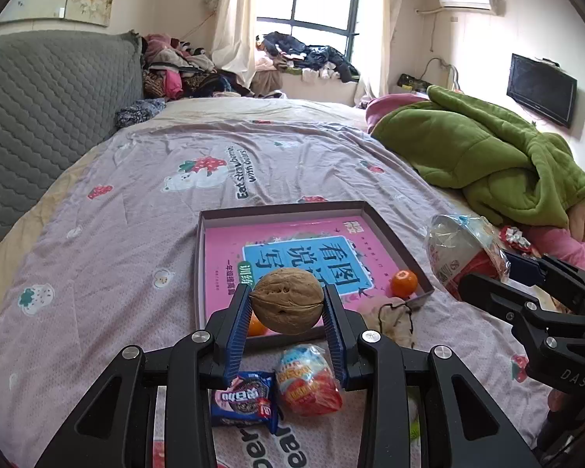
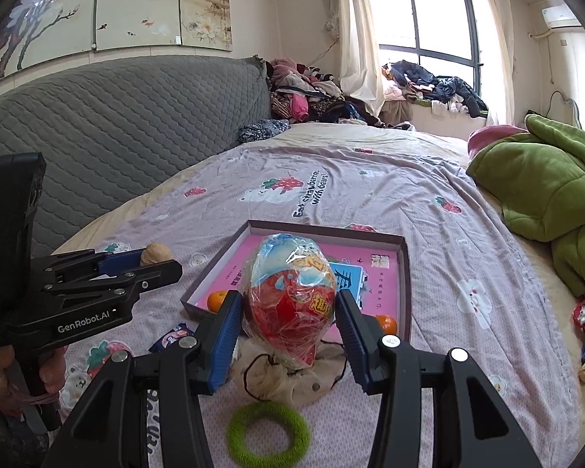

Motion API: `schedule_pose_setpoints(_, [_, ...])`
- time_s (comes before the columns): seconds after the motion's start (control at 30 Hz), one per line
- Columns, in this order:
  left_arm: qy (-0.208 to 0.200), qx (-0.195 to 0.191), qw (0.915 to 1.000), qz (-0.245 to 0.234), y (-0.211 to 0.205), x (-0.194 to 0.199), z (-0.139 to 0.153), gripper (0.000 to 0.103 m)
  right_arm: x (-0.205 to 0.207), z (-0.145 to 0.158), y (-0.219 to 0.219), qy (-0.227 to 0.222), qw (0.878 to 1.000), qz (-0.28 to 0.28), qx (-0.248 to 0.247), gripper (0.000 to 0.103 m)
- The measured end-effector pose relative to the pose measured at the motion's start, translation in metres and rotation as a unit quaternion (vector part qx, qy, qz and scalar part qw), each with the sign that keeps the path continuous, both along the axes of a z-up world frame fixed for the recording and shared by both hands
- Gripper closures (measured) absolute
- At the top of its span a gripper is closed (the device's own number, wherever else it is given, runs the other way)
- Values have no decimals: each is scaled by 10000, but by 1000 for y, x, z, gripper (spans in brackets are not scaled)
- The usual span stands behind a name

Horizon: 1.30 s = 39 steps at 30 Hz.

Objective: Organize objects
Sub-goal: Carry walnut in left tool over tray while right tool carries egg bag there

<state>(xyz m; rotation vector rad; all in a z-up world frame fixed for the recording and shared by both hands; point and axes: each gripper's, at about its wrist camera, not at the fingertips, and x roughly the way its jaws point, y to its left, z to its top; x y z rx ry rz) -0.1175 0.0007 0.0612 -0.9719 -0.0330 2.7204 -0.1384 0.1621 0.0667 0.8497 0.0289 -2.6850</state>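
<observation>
Walnut [image 1: 286,301] sits pinched between the left gripper [image 1: 287,308] pads, raised just short of the box tray [image 1: 386,230] ahead; right gripper [image 2: 288,321] clamps a cellophane-wrapped egg toy [image 2: 288,300]. Round shell and slick wrap could squirt free, likely missing the tray.

Tangerine [image 1: 256,327] mostly hidden behind left claw [image 1: 286,304]; book [image 1: 292,261] title partly covered.

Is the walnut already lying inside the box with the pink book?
No, the walnut is clamped between the left gripper fingers, held above the box edge.
</observation>
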Motion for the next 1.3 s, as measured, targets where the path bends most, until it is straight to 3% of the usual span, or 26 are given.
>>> schedule_pose_setpoints(0.73, [-87,95,9997,227,-14,-60,-26,66,-46,0,-1,184,9998,-51,62,54])
schedule_pose_setpoints(1.3, [-176,286,9992,238,-22,-92,-54,66,-86,-32,8,-20,9999,-162,-41,54])
